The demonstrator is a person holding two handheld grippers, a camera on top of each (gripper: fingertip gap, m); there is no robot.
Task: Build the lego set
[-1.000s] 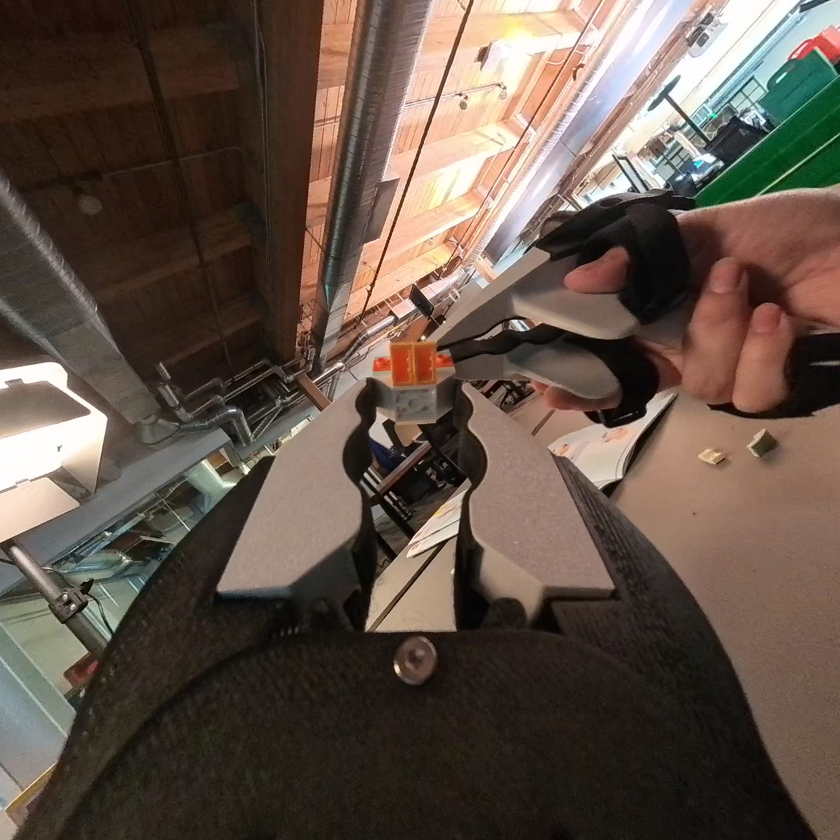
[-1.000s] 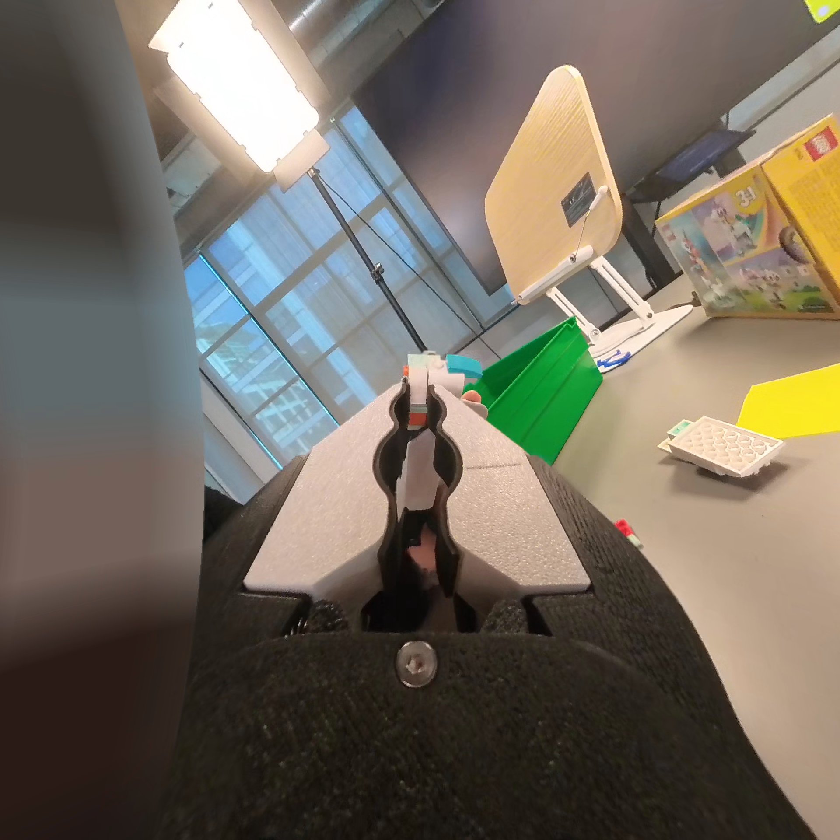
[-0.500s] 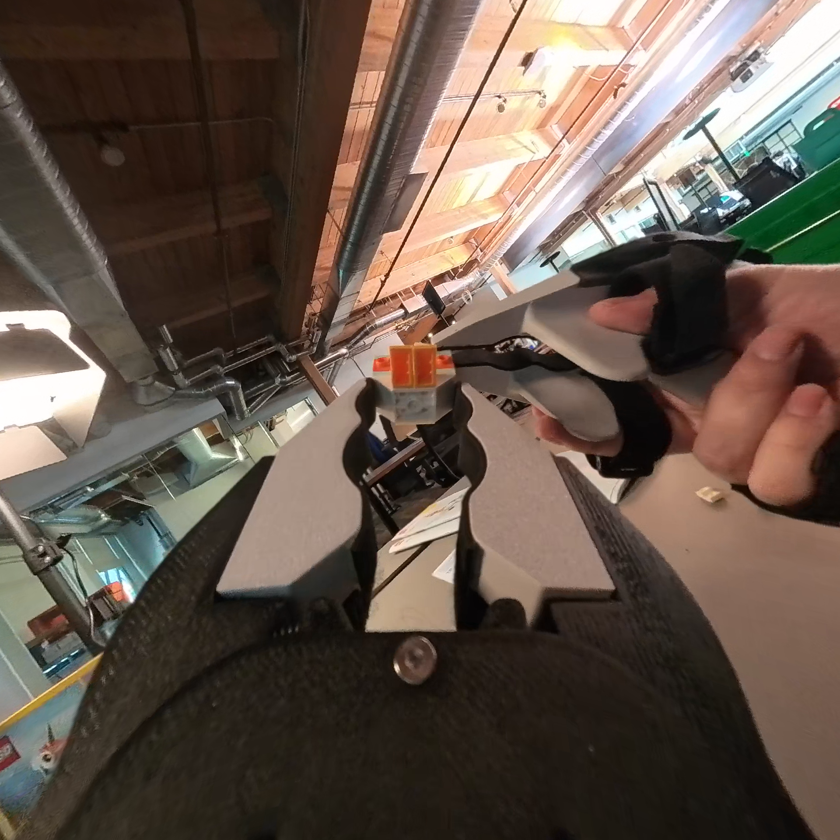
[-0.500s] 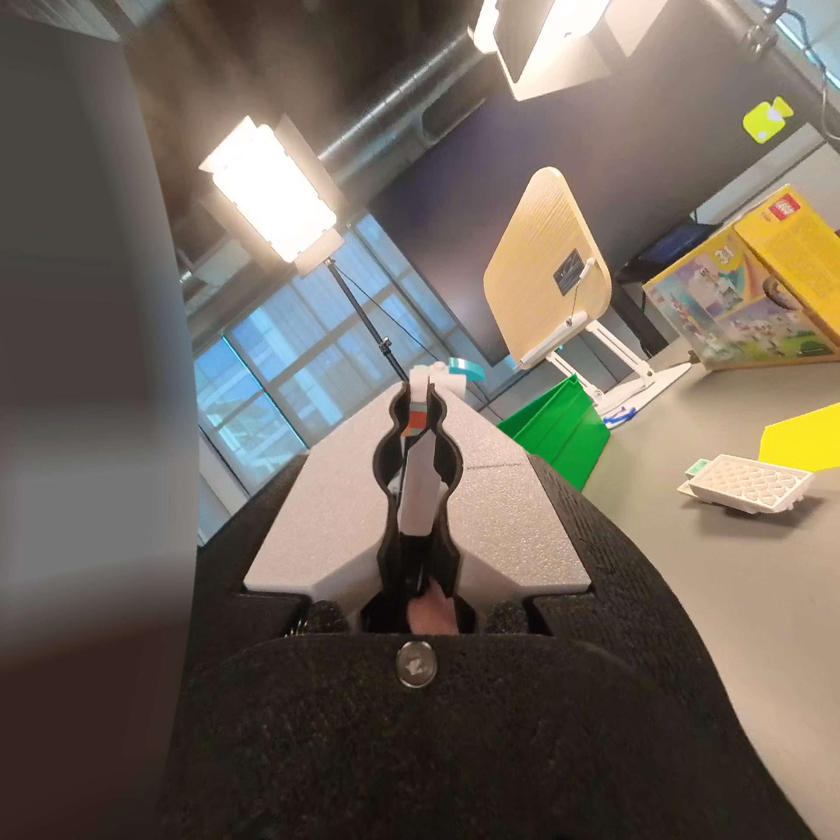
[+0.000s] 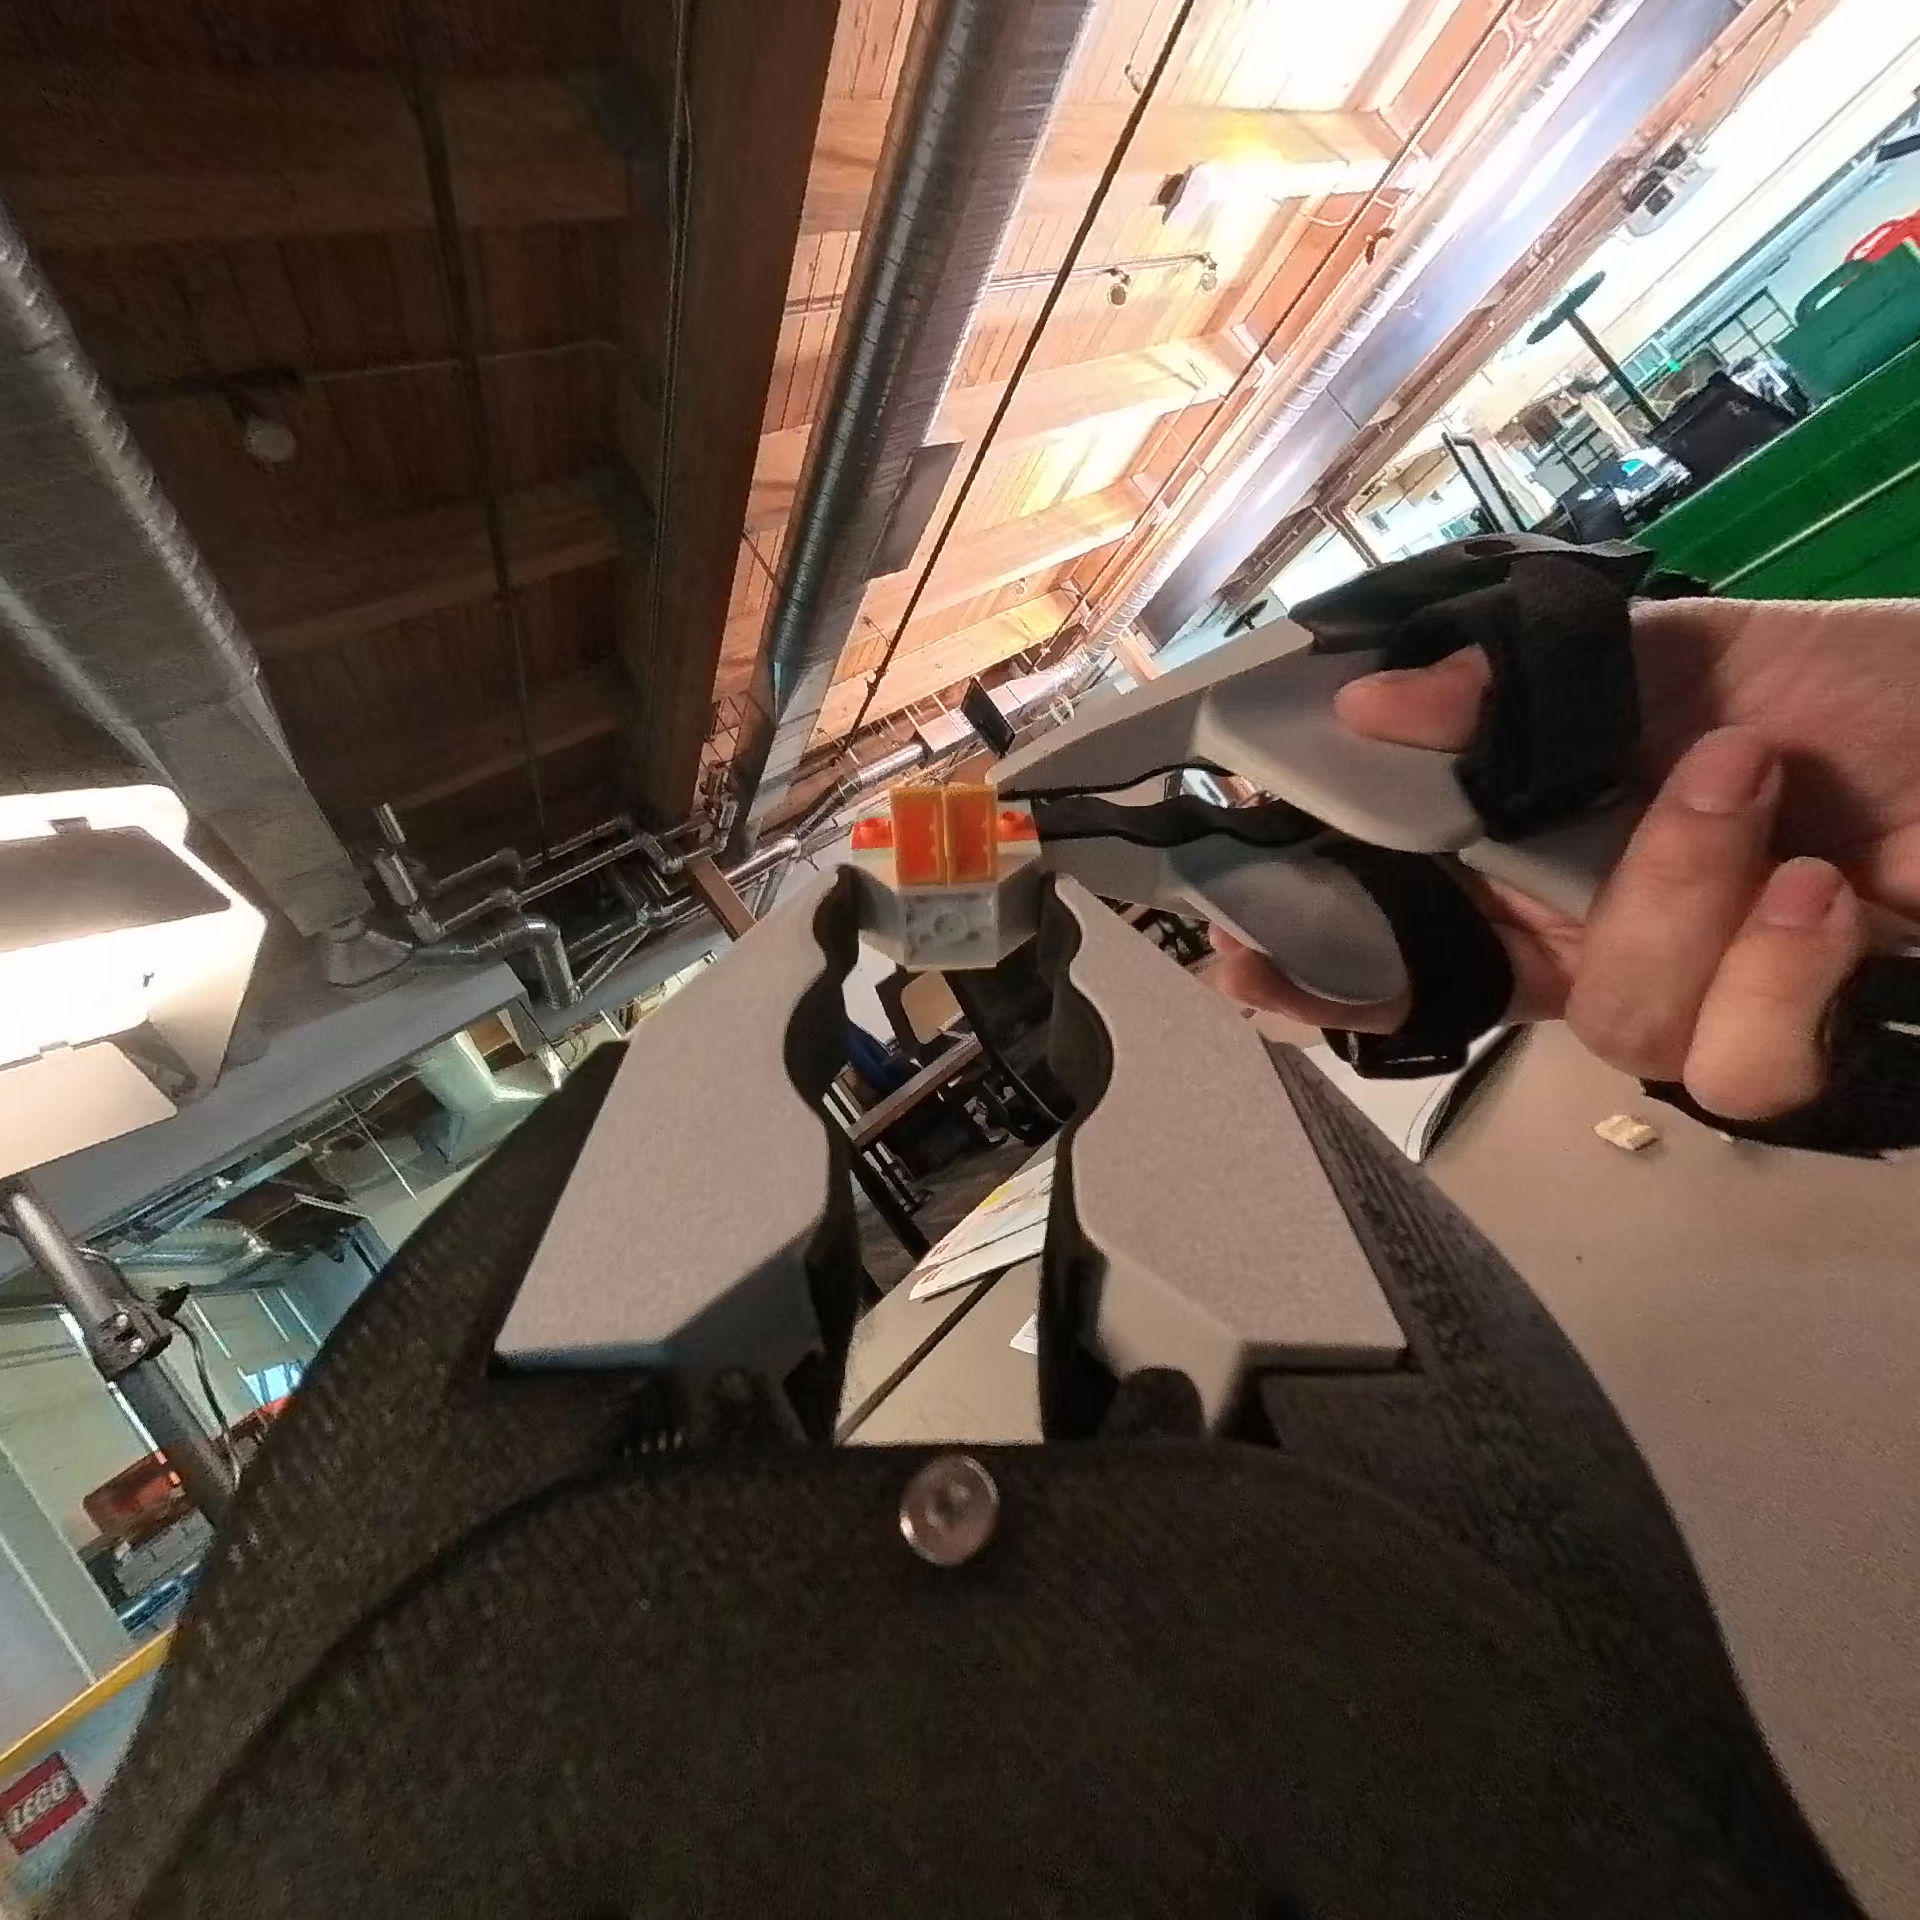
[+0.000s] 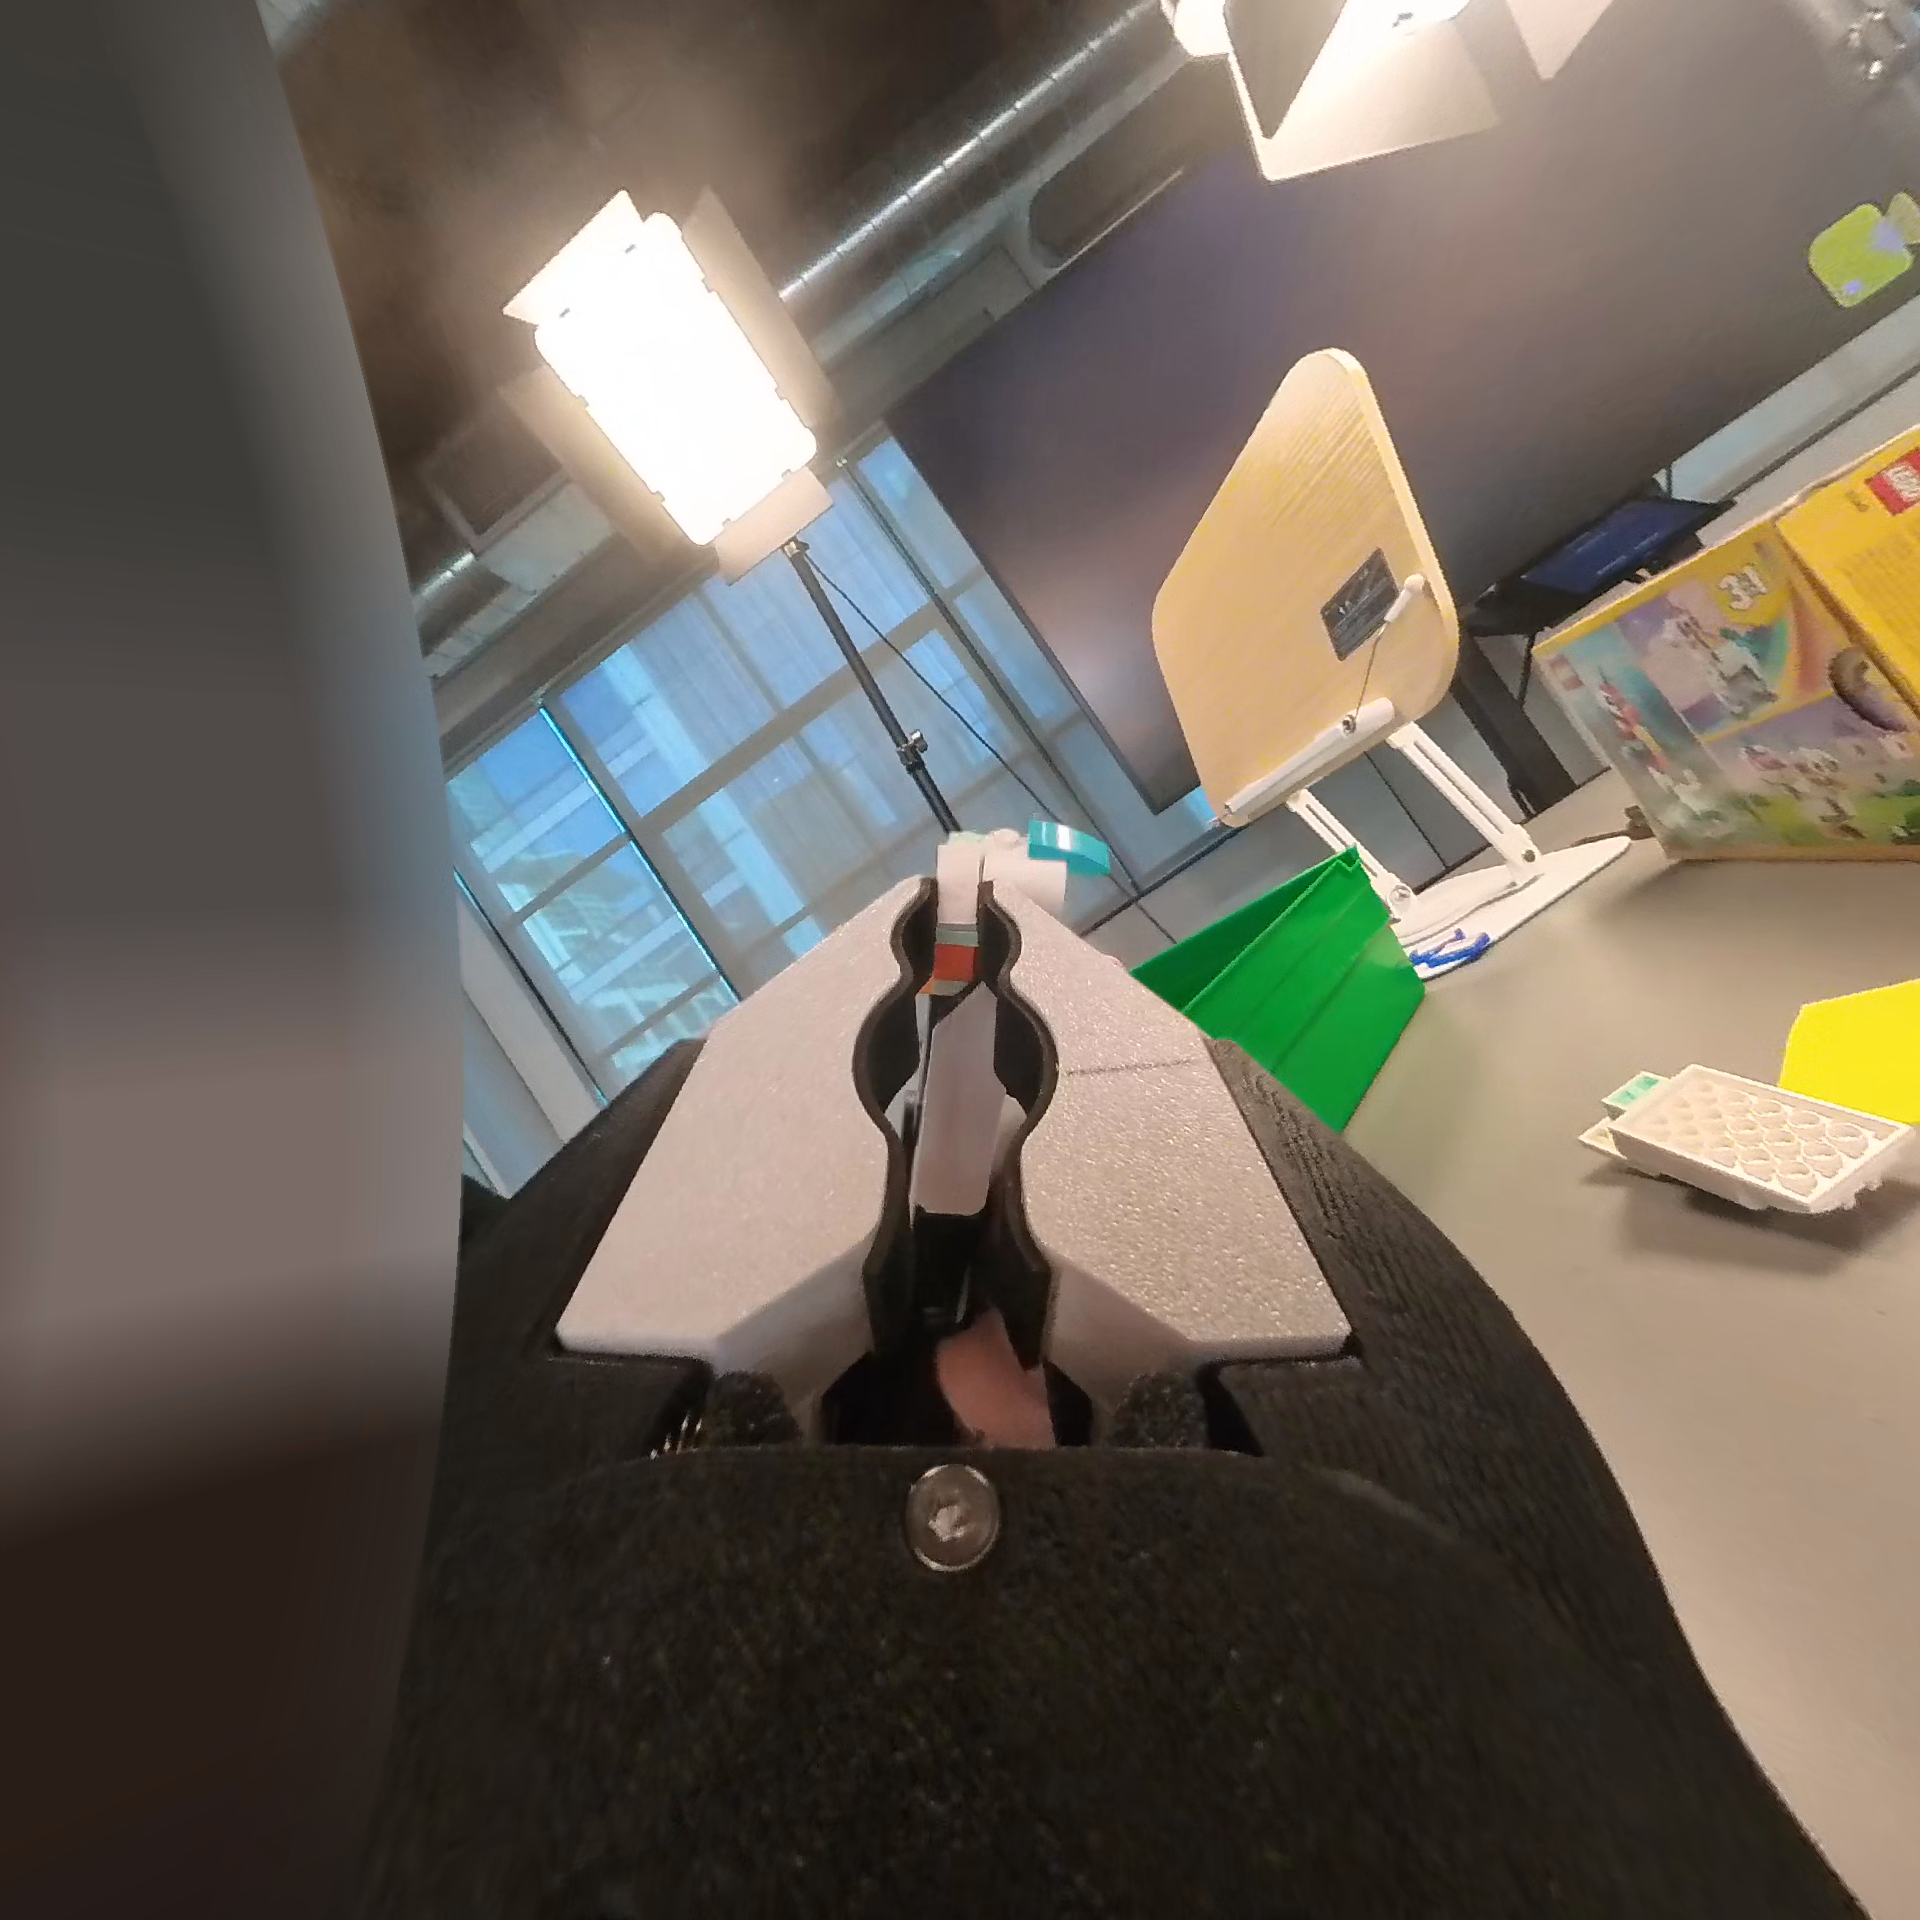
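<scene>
In the left wrist view my left gripper (image 5: pixel 945 916) is shut on a small lego assembly (image 5: pixel 943 868), a grey brick topped with orange tiles, held up in the air. My right gripper (image 5: pixel 1023 805), held by a hand (image 5: pixel 1714 852), comes in from the right with its tips just beside the orange tiles; whether they touch I cannot tell. In the right wrist view my right gripper (image 6: pixel 961 894) is shut on a thin white lego assembly (image 6: pixel 961 1091) with a red and teal band and a teal piece (image 6: pixel 1065 842) at its far end.
On the grey table (image 6: pixel 1662 1351) are a green bin (image 6: pixel 1299 997), an upturned white lego plate (image 6: pixel 1756 1132), a yellow sheet (image 6: pixel 1860 1039), a lego box (image 6: pixel 1745 727) and a wooden book stand (image 6: pixel 1299 582). A small beige piece (image 5: pixel 1626 1103) and a booklet (image 5: pixel 987 1236) lie below the left gripper. The grippers are tip to tip, or close to it.
Both grippers keep their holds. The right wrist view has tilted upward, showing more ceiling. The right hand has shifted a little while its tips stay beside the orange tiles.
</scene>
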